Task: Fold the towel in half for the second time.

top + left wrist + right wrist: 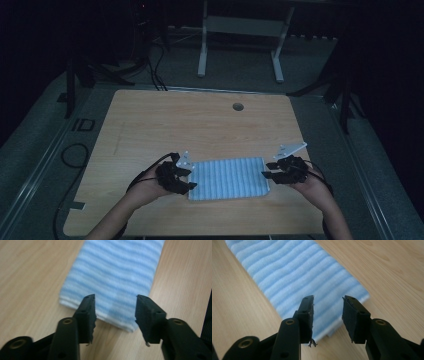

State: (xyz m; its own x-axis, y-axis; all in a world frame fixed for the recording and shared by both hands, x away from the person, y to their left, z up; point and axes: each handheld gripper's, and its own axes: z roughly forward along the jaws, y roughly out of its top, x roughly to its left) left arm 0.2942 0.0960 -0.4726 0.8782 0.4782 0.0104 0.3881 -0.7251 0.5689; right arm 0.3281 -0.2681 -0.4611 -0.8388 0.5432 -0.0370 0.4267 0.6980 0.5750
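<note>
Wooden table (200,120) with round hole (238,106), white frame (240,30) behind, floor cables (75,155)

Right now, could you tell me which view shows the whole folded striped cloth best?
The high view: the blue-and-white striped cloth lies whole and flat on the table. The left gripper view shows one short end, the right gripper view the other.

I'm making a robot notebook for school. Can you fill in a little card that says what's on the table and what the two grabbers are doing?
Surface: wooden table
Thing: folded blue-and-white striped cloth, lying flat near the table's front edge
Left gripper: at the cloth's left end, jaws apart, nothing pinched
Right gripper: at the cloth's right end, jaws apart, nothing pinched
Cloth held: no, it rests on the table
</note>
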